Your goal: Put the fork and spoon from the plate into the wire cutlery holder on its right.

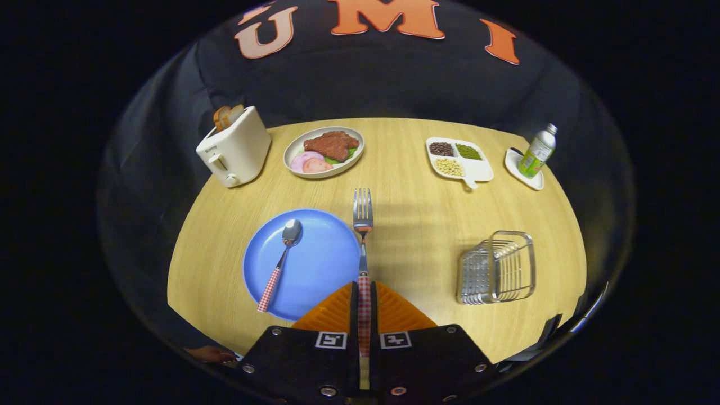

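Tool (364, 306) closed on the fork (363, 225): both ribbed, wedge-shaped fingers press on the red-and-white checked handle, which runs straight up the narrow gap between them. Fork stem and tines are bright metal and point away from the tool, lifted above the wooden surface (416, 225), the tines beyond the right rim of the plate (320, 264). Plate is round, blue, smooth and matte, lying just ahead and to the left of the fingers. Spoon (281, 261) lies on the plate at a slant, its polished bowl toward the far side, its checked handle reaching over the near rim. Wire cutlery holder (498, 267) stands on the surface well to the right of the plate; it is a rectangular basket of shiny thin metal rods. Surface is pale wood with fine straight grain. Farther back stand a cream toaster (233, 149) with bread slices in its slots, an oval dish of meat and ham (324, 151), a white divided tray (460, 158) with beans and grains, and a small bottle (538, 151) on a white saucer (524, 169). Part of a hand (211, 354) shows beside the tool's left housing.
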A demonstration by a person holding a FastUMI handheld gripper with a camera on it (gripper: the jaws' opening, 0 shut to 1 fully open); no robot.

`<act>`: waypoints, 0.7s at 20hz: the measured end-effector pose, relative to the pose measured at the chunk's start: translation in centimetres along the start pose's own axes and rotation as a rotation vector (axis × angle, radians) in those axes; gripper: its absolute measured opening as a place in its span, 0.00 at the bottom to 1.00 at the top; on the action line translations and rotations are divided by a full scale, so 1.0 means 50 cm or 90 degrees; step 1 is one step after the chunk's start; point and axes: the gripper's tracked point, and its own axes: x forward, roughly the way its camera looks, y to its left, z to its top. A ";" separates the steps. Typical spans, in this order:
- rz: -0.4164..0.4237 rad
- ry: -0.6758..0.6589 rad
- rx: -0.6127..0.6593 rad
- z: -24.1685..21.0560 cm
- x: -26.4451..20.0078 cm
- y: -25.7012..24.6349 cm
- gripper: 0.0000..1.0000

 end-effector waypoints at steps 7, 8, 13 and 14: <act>-0.053 0.026 0.042 -0.003 -0.086 -0.177 0.07; -0.061 0.041 0.037 -0.009 -0.092 -0.196 0.07; -0.060 0.105 0.038 -0.040 -0.107 -0.252 0.07; -0.060 0.118 0.037 -0.044 -0.107 -0.261 0.07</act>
